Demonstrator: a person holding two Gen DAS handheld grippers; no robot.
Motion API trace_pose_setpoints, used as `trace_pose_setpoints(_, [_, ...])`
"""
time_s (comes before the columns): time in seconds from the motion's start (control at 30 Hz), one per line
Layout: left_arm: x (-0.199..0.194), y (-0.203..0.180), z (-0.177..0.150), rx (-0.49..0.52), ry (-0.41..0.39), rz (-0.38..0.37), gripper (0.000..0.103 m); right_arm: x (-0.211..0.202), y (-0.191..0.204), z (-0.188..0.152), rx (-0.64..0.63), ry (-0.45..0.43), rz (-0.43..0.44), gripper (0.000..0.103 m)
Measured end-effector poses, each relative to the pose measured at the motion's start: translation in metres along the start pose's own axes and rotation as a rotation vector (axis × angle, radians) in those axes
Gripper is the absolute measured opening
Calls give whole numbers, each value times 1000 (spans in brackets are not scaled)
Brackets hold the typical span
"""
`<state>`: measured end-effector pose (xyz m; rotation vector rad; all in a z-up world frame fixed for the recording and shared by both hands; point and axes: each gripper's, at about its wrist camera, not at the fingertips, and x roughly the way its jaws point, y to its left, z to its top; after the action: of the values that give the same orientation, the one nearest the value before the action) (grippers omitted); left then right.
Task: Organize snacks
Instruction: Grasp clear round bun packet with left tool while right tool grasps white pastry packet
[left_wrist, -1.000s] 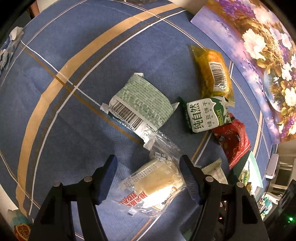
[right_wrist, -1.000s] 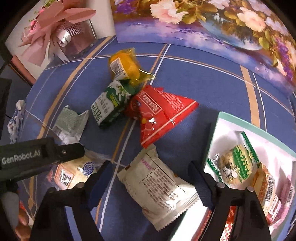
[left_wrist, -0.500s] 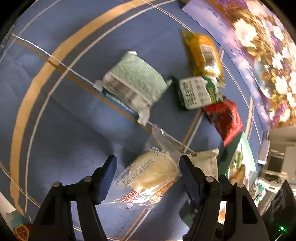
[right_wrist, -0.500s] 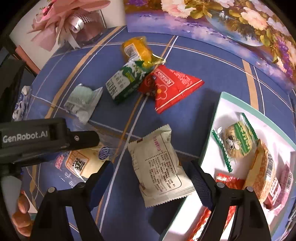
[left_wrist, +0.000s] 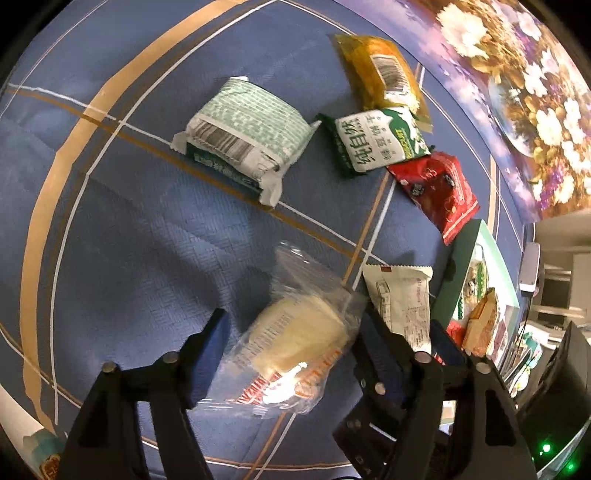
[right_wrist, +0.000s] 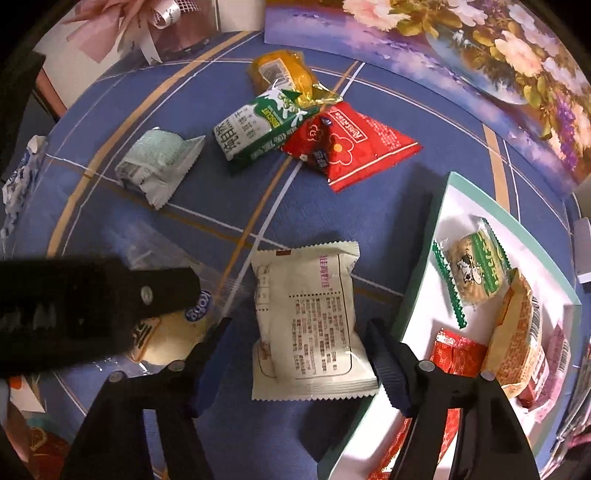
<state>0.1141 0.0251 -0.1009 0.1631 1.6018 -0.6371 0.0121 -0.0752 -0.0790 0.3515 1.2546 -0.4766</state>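
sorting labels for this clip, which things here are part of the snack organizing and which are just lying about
Part of the job:
clear-wrapped bun
cream packet
red packet
green biscuit packet
yellow packet
pale green packet
tray

Just lying about:
flower painting
pink bow

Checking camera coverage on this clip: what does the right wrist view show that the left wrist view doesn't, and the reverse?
Only the right wrist view shows the pink ribbon bow and the tray interior from above. Only the left wrist view shows the clear-wrapped pastry unobstructed between the open left gripper. Both show the cream packet, which lies between the open right gripper, and the red packet.
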Motion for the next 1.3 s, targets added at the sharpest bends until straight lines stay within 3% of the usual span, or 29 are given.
trace_pose_setpoints(0.03, [0, -4, 1, 9, 1, 1, 78, 1, 2, 0, 9, -5, -9, 60])
trace_pose_setpoints(0.1, [0, -10, 3, 12, -1, 6, 78, 5, 5, 3, 32, -6, -6, 58])
trace_pose_setpoints(0.43, [9, -11, -21, 16, -7, 37, 77, -4, 0, -6, 74, -13, 9, 57])
trace_pose_setpoints(0.53, [15, -8, -27, -5, 5, 21, 67, -9, -6, -12, 94, -17, 25, 57])
trace_pose_setpoints(0.6, [14, -7, -31, -7, -8, 20, 66, -10, -8, -14, 106, -19, 37, 57])
trace_pose_setpoints(0.73, [15, -13, -40, 5, -17, -3, 52, -17, -8, -20, 115, -31, 44, 56])
trace_pose_setpoints(0.9, [6, -25, -43, -12, -32, -11, 49, -28, -15, -26, 135, -53, 61, 56])
trace_pose_setpoints(1.3, [-53, -40, -42, 9, -194, -61, 49, -85, -59, -23, 229, -179, 87, 56])
